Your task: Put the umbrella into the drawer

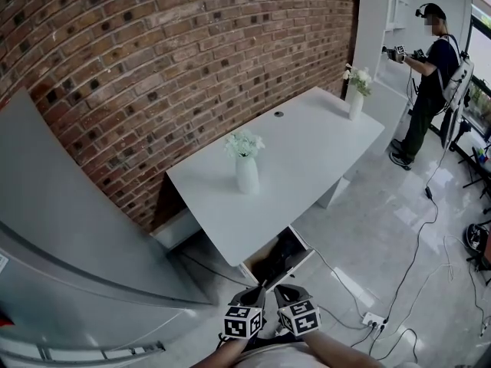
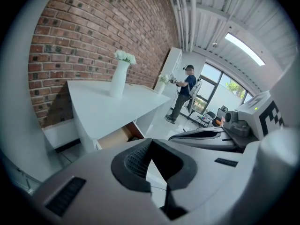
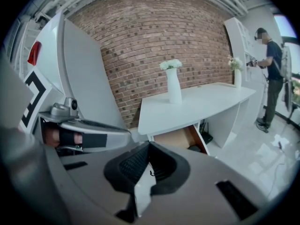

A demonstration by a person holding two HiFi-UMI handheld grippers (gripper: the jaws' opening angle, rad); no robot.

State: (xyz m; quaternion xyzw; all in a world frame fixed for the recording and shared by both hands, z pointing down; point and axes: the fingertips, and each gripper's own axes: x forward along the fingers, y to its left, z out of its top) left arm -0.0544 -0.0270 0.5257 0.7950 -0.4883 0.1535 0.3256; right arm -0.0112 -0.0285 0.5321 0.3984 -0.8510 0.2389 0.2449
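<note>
white glossy desk (image 1: 307, 152), open wooden drawer (image 1: 259, 265); ribbed black left tongs (image 2: 151, 146), right tongs (image 3: 149, 146) closed, empty

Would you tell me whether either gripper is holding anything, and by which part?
Nothing is held: the left gripper and the right gripper are both shut, with nothing between their jaws.

I think this is a studio room arranged like a home office for recording work. There is a brick wall (image 1: 192, 44), a white desk (image 1: 307, 152) with a drawer (image 1: 280, 259), a vase of flowers (image 1: 246, 163) and a second vase (image 1: 357, 98). Cables (image 1: 418, 244) and a power strip (image 1: 374, 320) lie on the shiny tiled floor (image 1: 368, 221). Another person (image 1: 436, 71), wearing a head camera, stands at white shelves (image 1: 395, 6).
</note>
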